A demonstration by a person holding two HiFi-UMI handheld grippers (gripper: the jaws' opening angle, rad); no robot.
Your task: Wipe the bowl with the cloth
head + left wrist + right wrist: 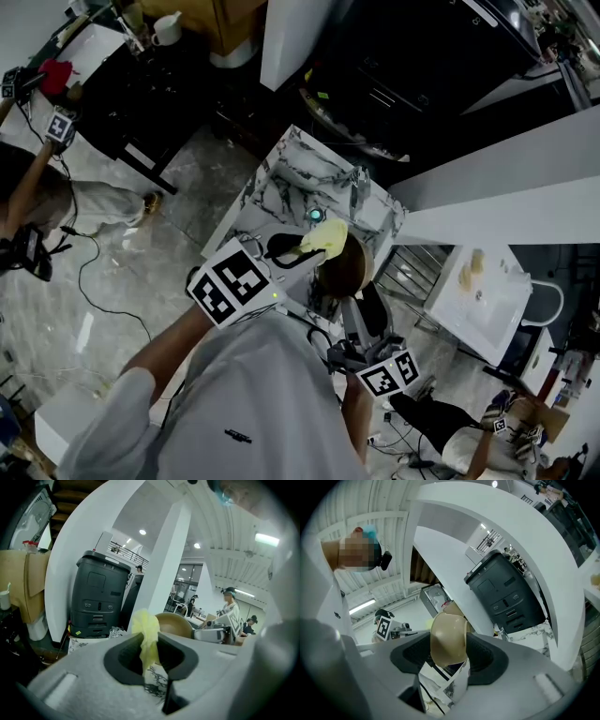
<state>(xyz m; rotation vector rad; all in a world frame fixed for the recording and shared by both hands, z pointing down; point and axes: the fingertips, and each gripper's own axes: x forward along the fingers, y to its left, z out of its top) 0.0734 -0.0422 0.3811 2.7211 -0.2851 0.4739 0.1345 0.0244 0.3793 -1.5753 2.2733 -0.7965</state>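
In the head view my left gripper [298,250] is shut on a yellow cloth [324,236], which lies against the rim of a brown bowl [345,269]. My right gripper [354,302] comes in from below and is shut on that bowl's near edge, holding it up above the small marble table [281,192]. The left gripper view shows the cloth [146,634] pinched between the jaws, with the bowl [174,624] right behind it. Seen from the right gripper view, the tan bowl [448,638] is clamped between the jaws, tilted on its side.
A dark machine [97,597] stands behind the marble table. A white column [487,183] runs across to the right, with a white table [478,295] beyond it. Other people stand at the left [37,202] and bottom right [469,441]. Cables lie on the floor [94,281].
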